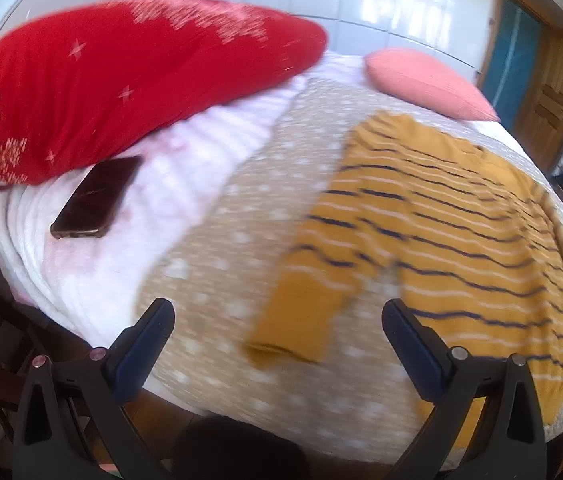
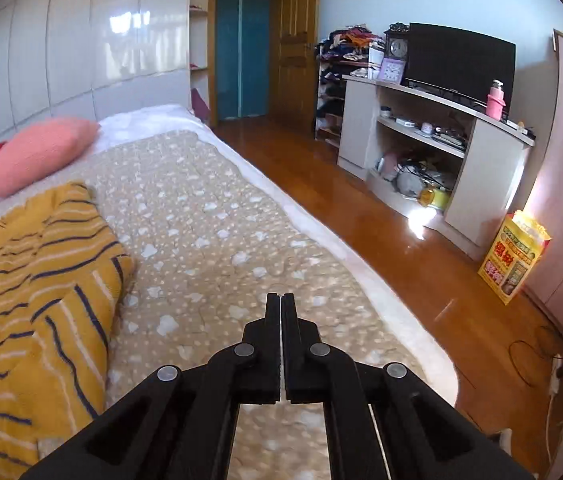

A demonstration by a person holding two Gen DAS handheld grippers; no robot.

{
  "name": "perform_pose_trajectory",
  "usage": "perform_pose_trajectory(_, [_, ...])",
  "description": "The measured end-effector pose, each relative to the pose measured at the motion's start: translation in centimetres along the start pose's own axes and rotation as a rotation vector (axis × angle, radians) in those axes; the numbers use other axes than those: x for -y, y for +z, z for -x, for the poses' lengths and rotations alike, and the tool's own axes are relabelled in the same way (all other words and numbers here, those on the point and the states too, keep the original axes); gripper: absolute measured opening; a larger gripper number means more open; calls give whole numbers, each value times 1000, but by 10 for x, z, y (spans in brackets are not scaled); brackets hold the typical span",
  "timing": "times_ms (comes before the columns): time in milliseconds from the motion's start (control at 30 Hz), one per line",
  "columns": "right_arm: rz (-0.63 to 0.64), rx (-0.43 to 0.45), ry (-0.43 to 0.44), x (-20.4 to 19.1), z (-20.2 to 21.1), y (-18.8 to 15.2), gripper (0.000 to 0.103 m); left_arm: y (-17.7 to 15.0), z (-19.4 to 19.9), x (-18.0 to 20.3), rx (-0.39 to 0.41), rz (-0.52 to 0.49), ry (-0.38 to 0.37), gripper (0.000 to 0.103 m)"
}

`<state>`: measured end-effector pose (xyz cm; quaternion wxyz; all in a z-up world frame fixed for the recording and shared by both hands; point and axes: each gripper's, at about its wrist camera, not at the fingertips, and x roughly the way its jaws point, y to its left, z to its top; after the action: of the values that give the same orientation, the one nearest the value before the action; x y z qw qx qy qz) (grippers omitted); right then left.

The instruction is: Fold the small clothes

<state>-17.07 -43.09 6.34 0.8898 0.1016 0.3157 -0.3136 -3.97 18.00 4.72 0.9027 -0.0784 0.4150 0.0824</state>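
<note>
We see the left wrist view smeared by motion, so the weave of the yellow striped garment is hard to make out there, and its far side is cut off by the edge of that view. It lies spread on the beige spotted bedspread, one sleeve reaching toward our left gripper, whose jaws stand wide apart with nothing pressed between them. Our right gripper has its jaws closed together on nothing, above bare bedspread beside the garment. A dark phone rests on the white blanket, partly tucked under the red pillow. A pink pillow sits beyond the garment.
</note>
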Motion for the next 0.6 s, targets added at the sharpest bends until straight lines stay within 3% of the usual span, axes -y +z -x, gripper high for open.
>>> perform_pose_trajectory(33, [19,-14,45,-2,5,-7,14,3,-5,-5,-10,2,-3,103])
perform_pose_trajectory(67, [30,-25,69,-5,6,-11,31,5,-9,-7,-17,-3,-12,103])
perform_pose_trajectory(133, [52,-53,127,-17,8,-24,47,8,-18,-2,-21,-44,-53,103])
perform_pose_trajectory(267, [73,-102,188,-42,9,-45,48,12,-40,24,-57,-149,-114,100])
perform_pose_trajectory(300, [78,-113,198,-52,7,-50,48,13,-47,29,-76,-166,-113,74])
perform_pose_trajectory(333, [88,-123,207,-58,8,-52,48,17,-59,31,-107,-177,-94,38])
perform_pose_trajectory(367, [104,-130,213,-65,10,-55,48,21,-63,28,-109,-164,-93,37])
perform_pose_trajectory(433, [143,-131,222,-76,14,-58,48,32,-65,12,-103,-98,-91,19])
perform_pose_trajectory(600, [212,-101,211,-90,18,-54,48,65,-71,-45,-54,-24,176,19])
